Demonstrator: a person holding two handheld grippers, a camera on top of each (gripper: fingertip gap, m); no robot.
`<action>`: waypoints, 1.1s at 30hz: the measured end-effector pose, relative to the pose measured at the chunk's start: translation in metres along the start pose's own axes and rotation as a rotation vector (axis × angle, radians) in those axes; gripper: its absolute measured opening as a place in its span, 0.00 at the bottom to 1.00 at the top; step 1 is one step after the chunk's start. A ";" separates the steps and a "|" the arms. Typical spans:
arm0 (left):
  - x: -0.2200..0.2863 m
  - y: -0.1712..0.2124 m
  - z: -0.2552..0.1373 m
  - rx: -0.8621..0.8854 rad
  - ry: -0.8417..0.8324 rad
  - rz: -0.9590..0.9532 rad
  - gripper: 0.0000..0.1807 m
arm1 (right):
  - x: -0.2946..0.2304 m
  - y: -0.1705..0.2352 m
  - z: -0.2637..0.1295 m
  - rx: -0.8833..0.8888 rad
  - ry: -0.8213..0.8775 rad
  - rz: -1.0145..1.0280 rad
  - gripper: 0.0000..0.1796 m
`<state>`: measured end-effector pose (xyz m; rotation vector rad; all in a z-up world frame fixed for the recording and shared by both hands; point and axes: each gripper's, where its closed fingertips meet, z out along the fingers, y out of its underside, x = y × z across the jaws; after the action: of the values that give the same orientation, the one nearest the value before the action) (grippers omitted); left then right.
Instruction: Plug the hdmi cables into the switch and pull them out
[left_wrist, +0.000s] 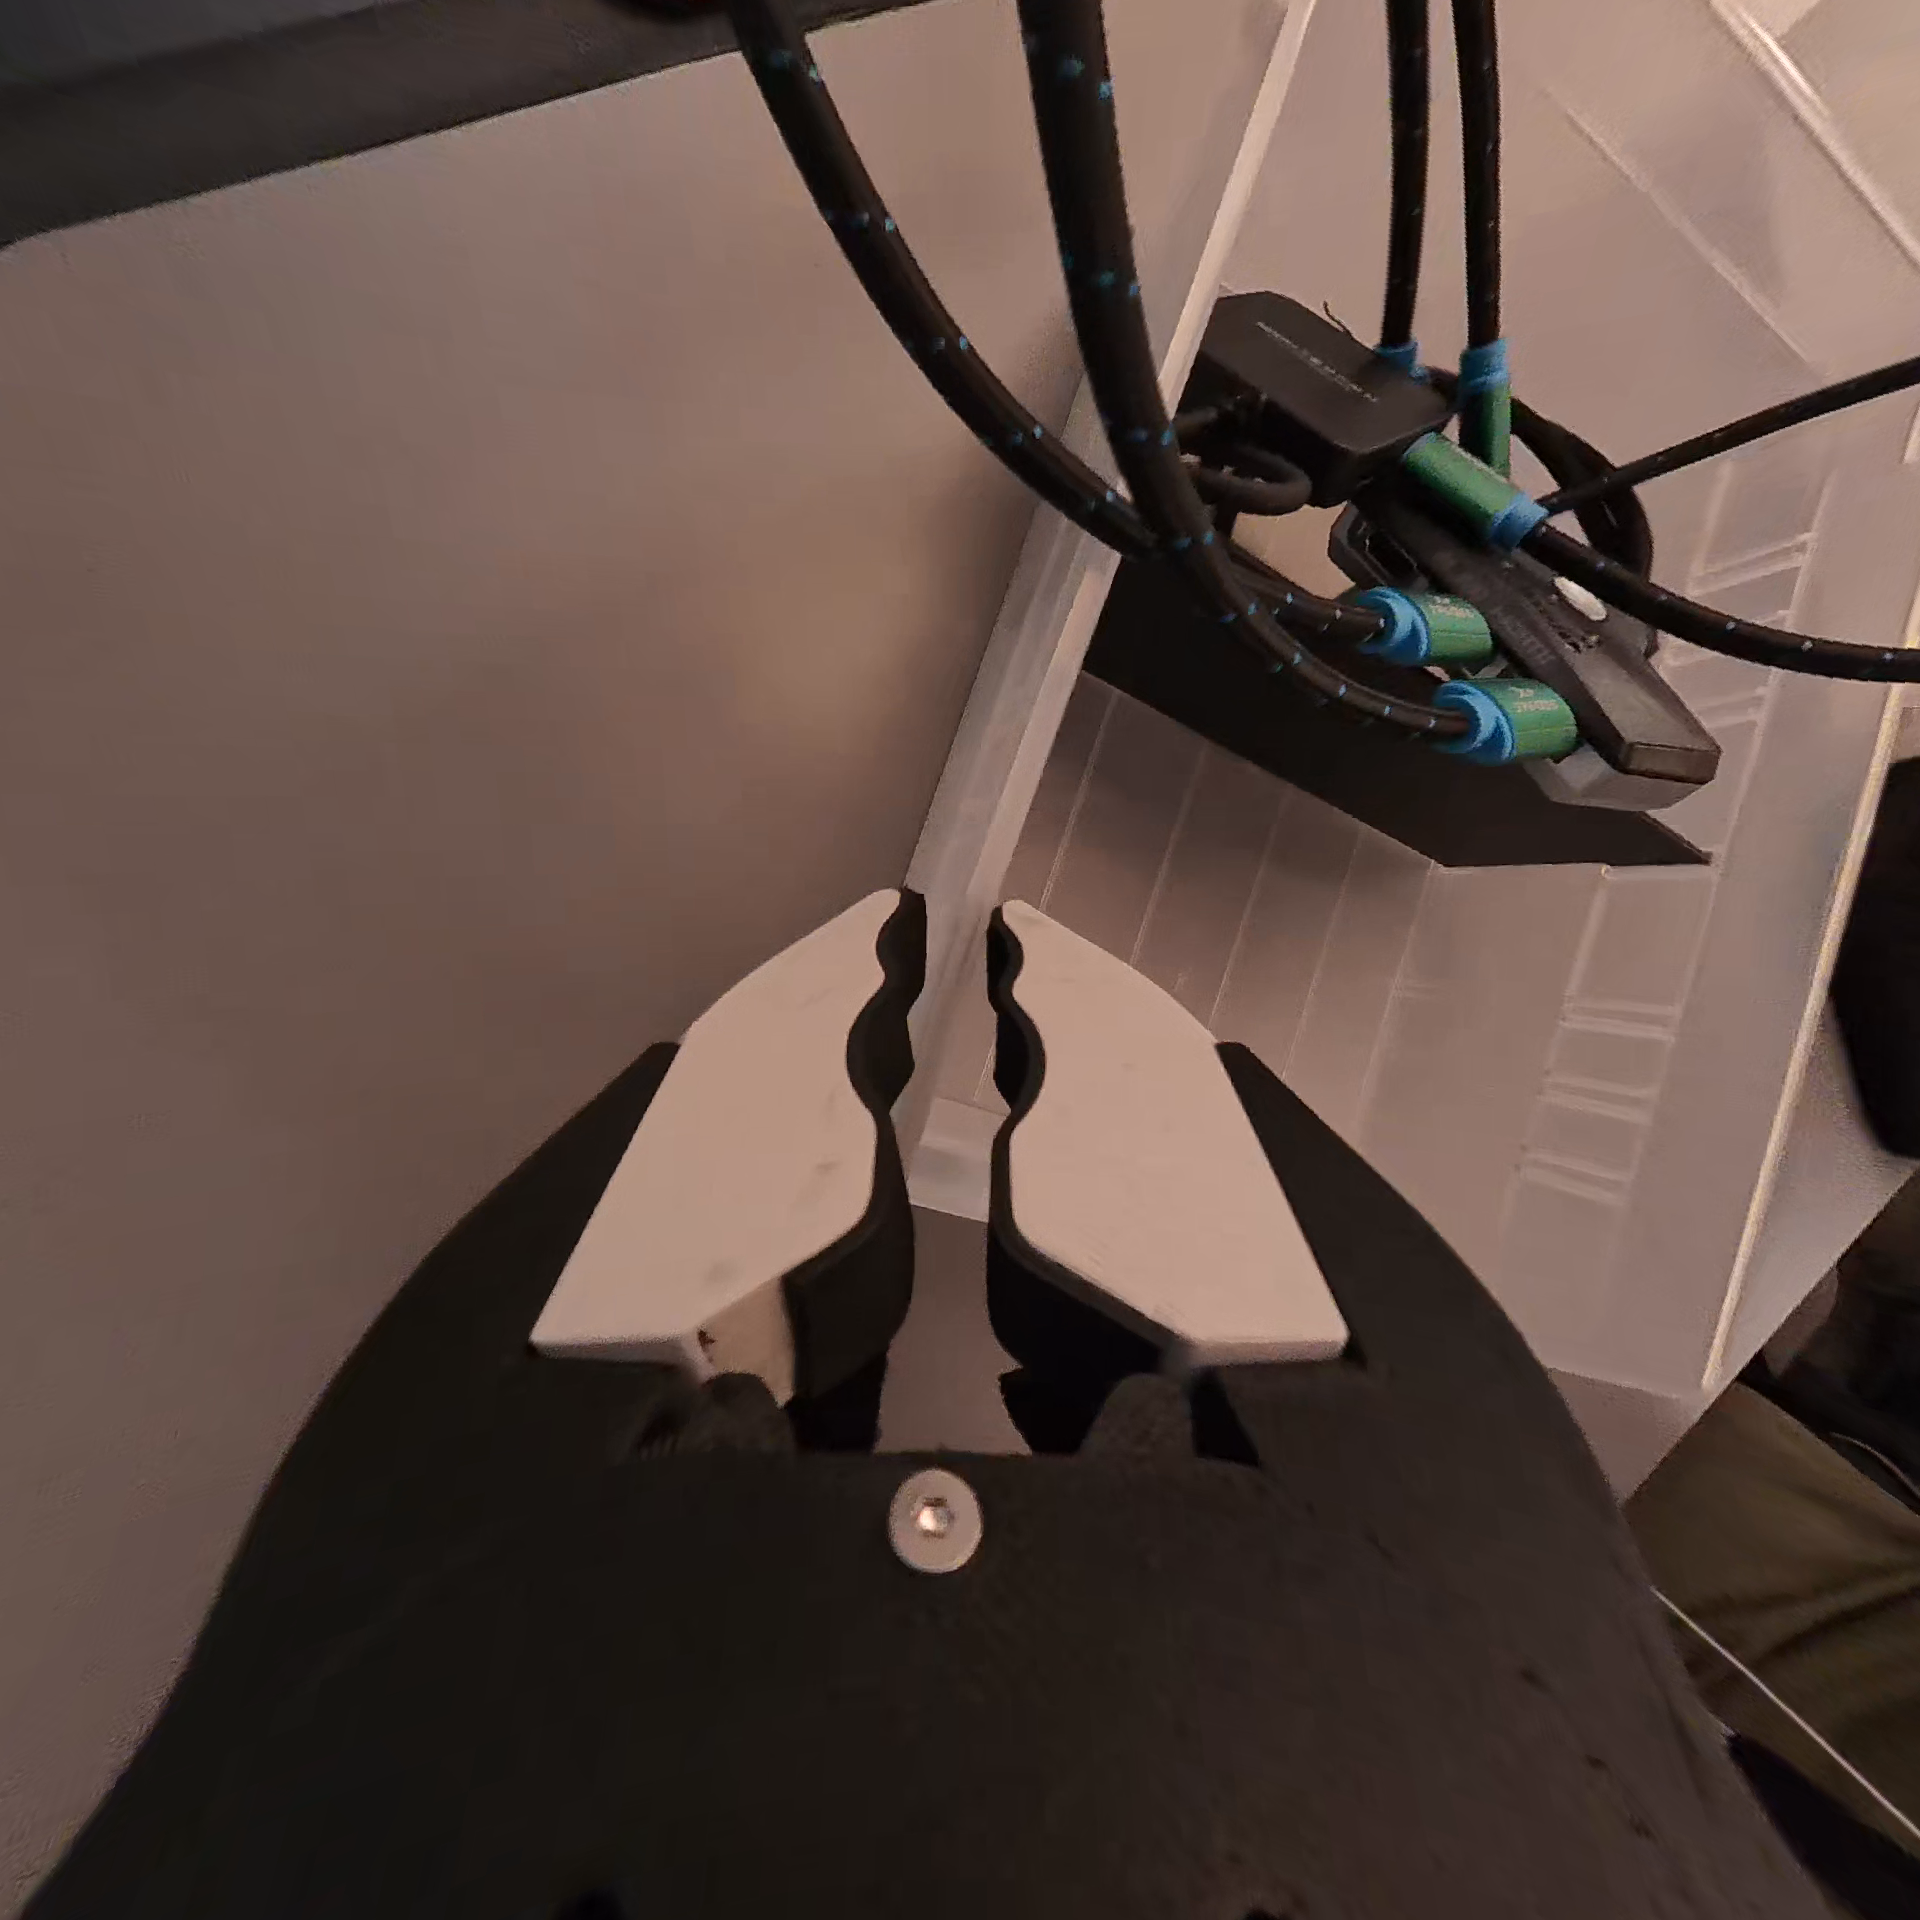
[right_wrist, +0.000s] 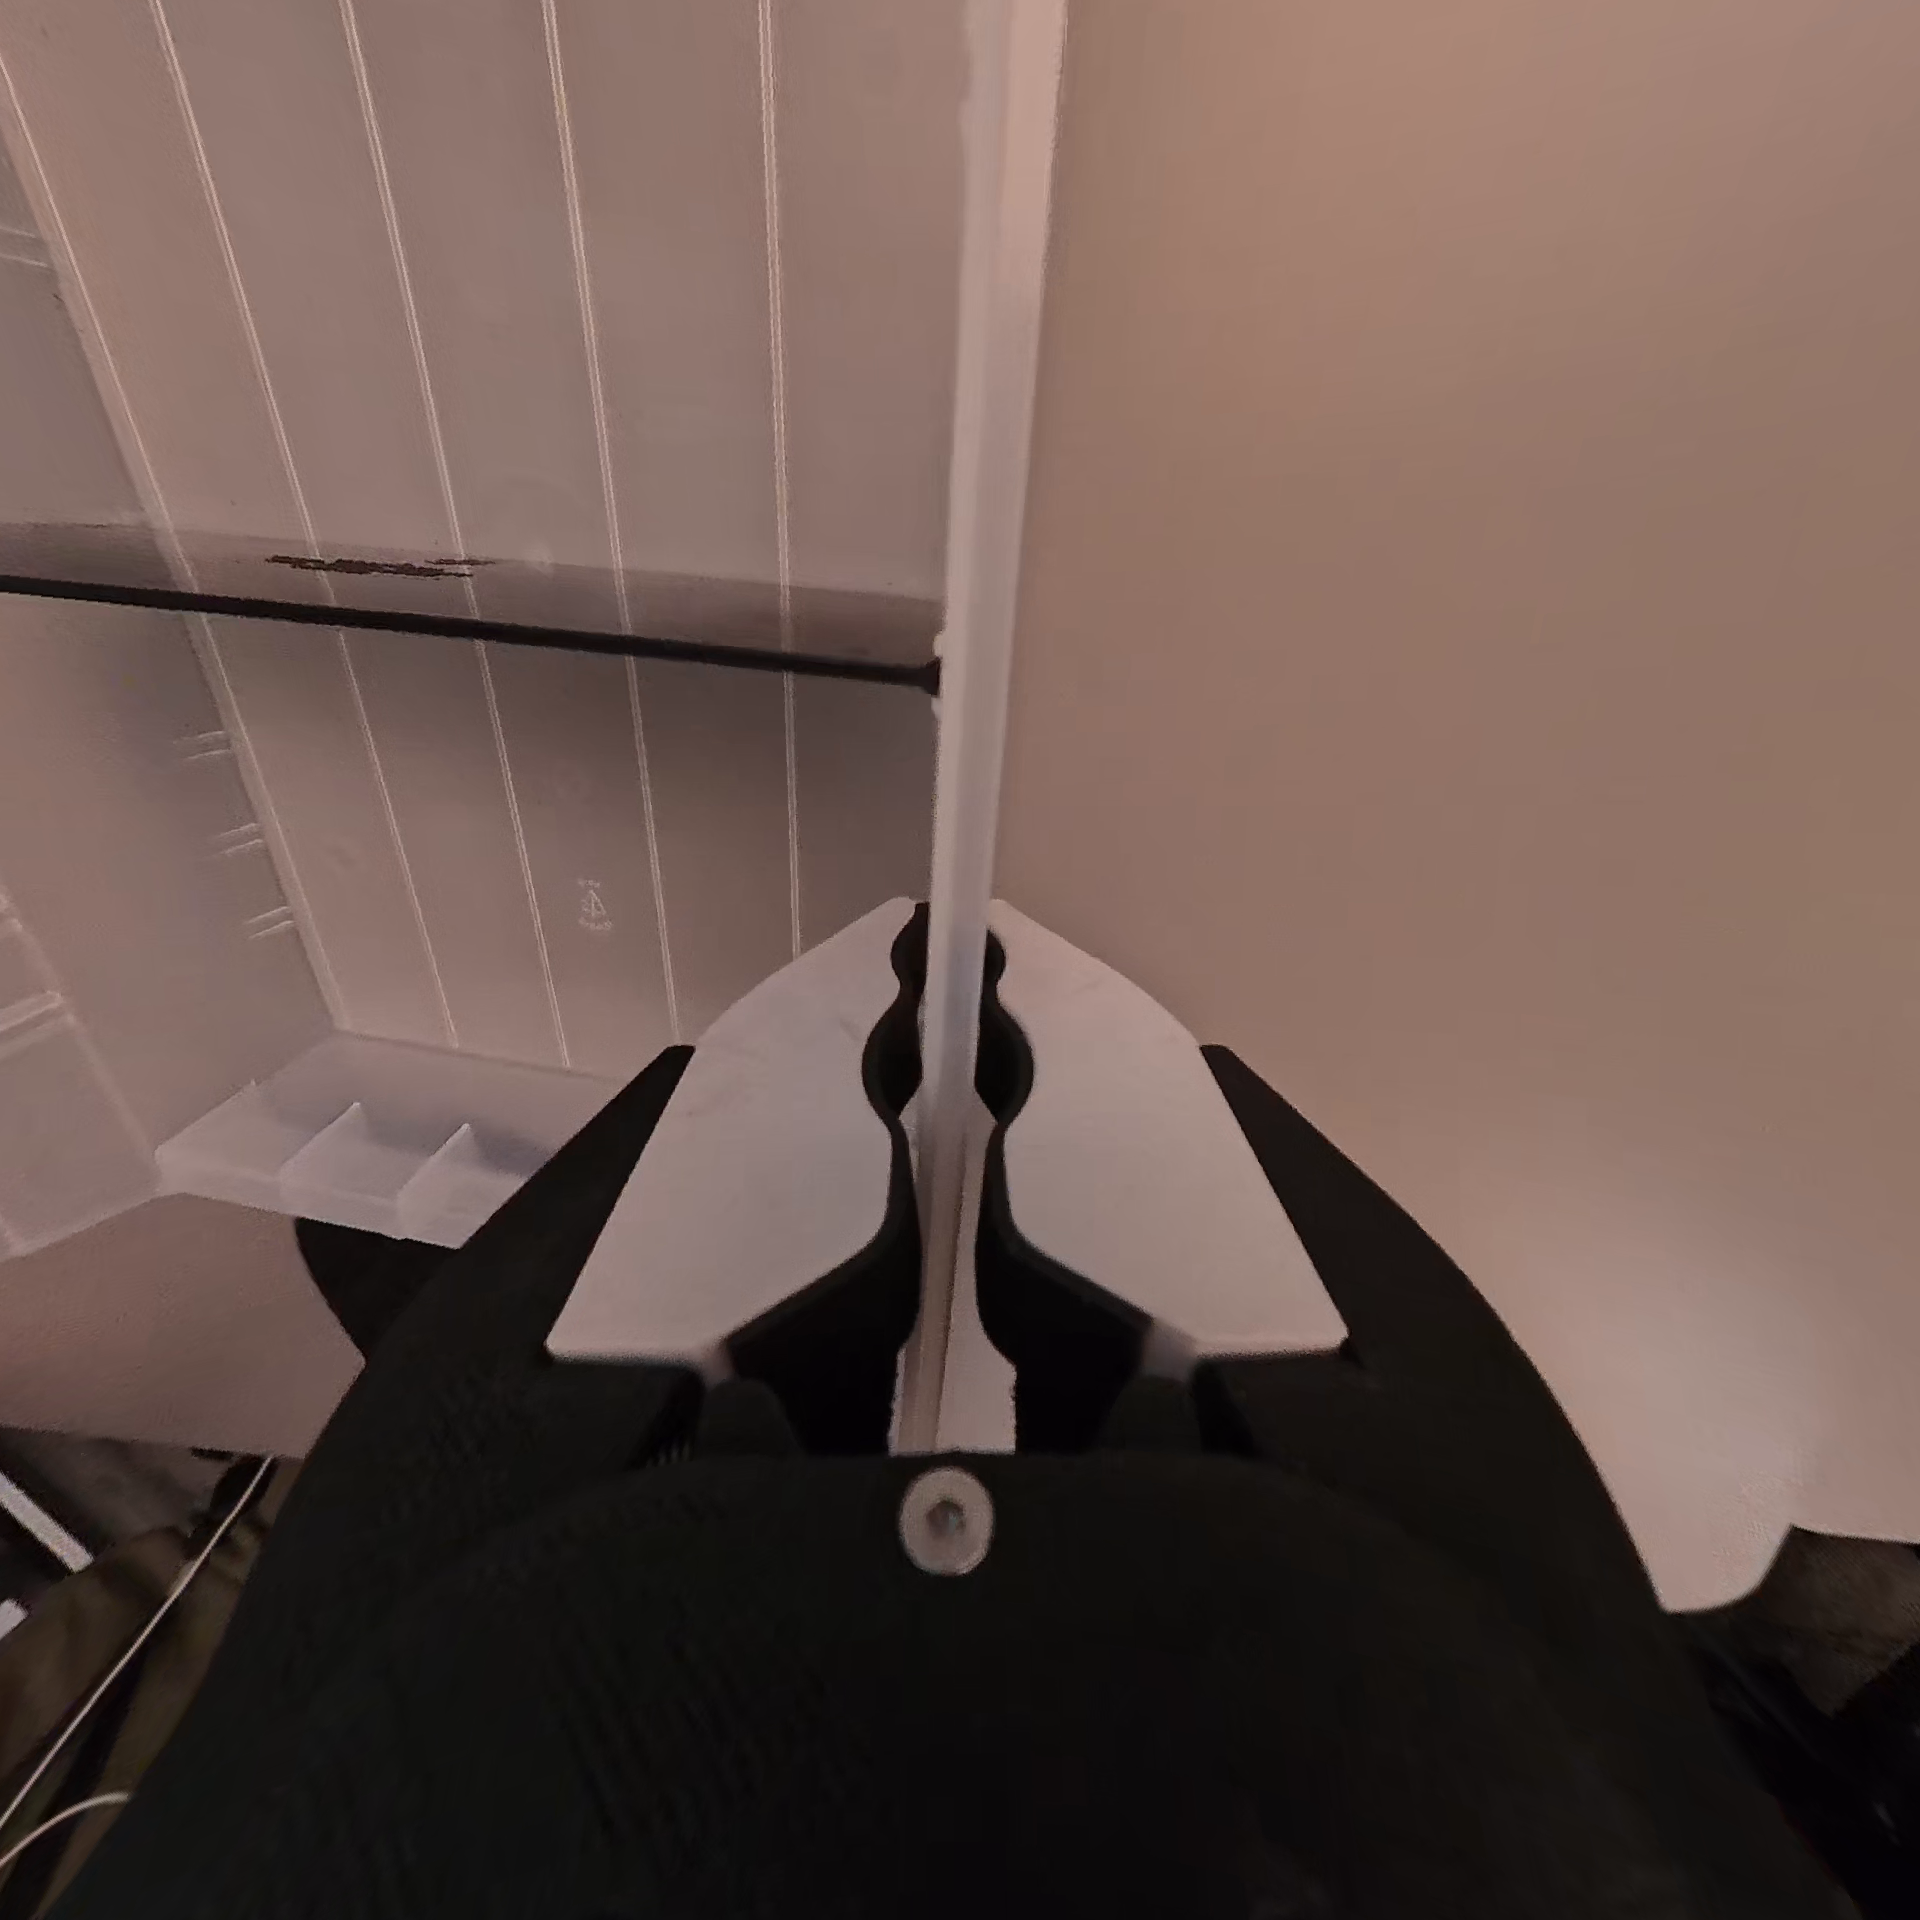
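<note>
Cables (left_wrist: 1081, 343) in black braid flecked with blue hang down into a clear plastic bin (left_wrist: 1351, 987), where they loop toward two small black boxes. The nearer one, the switch (left_wrist: 1558, 665), lies flat on a dark shelf or panel inside the bin, and two green plugs with blue collars (left_wrist: 1455, 675) appear seated along its near side; another green plug (left_wrist: 1455, 483) meets the second black box (left_wrist: 1320, 384) behind it.

The left gripper (left_wrist: 956, 914) hovers short of the bin's rim with a narrow gap between its jaws and nothing in them. The right gripper (right_wrist: 958, 914) is closed on the bin's white edge (right_wrist: 987, 520), likely steadying the container.

The plugs should be stiff and light, with hard shells that give a firm hold, while the braided cable is pliant and would flex or strain if pulled. The best place to take hold is probably the green body of a plug, across its flat faces, just behind the blue collar. The switch itself looks light enough to slide or lift when a plug is drawn, so it may need bracing. Crossing cables crowd the approach.
</note>
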<state>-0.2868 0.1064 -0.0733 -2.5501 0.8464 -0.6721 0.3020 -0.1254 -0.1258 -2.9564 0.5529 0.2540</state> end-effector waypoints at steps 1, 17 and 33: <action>-0.009 0.003 -0.005 0.006 -0.007 -0.016 0.05 | -0.004 -0.003 0.001 0.007 0.000 -0.005 0.04; -0.137 0.087 -0.109 0.210 -0.130 -0.482 0.05 | -0.054 -0.026 0.012 -0.056 0.046 -0.244 0.04; -0.143 0.124 -0.134 0.205 -0.122 -0.596 0.05 | -0.029 -0.017 0.007 -0.078 0.051 -0.155 0.03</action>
<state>-0.5167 0.0782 -0.0692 -2.6134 -0.0421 -0.7118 0.2808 -0.0982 -0.1254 -3.0684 0.3234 0.1882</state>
